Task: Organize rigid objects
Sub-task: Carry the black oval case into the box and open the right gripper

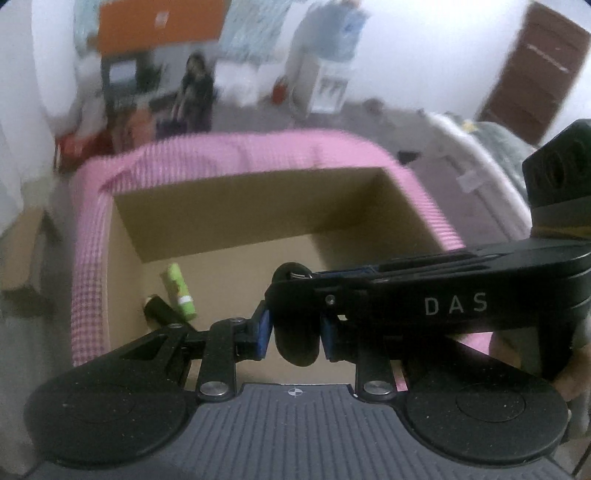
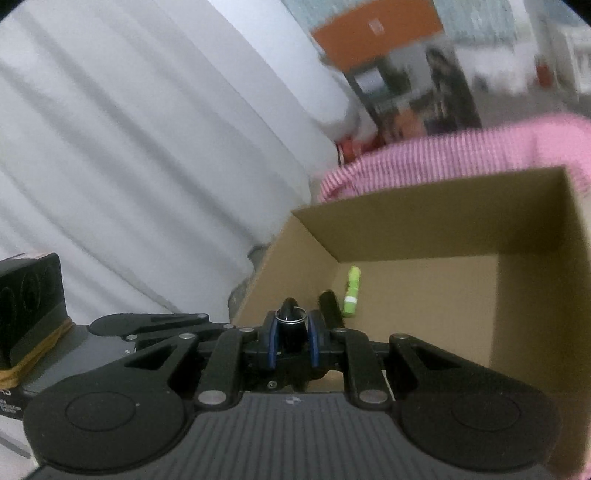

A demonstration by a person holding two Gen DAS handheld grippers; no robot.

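Note:
A cardboard box with a pink checked cloth rim stands in front of both grippers. On its floor lie a green tube and a black cylinder, also in the right wrist view as the green tube and the black cylinder. My right gripper is shut on a black oval object with a metal ring above the box's near edge. In the left wrist view the right gripper crosses from the right. My left gripper has its blue pads either side of the same black object.
White curtain folds fill the left of the right wrist view. A cluttered room lies behind the box, with an orange board, a brown cabinet and grey bedding to the right. A flattened carton lies left of the box.

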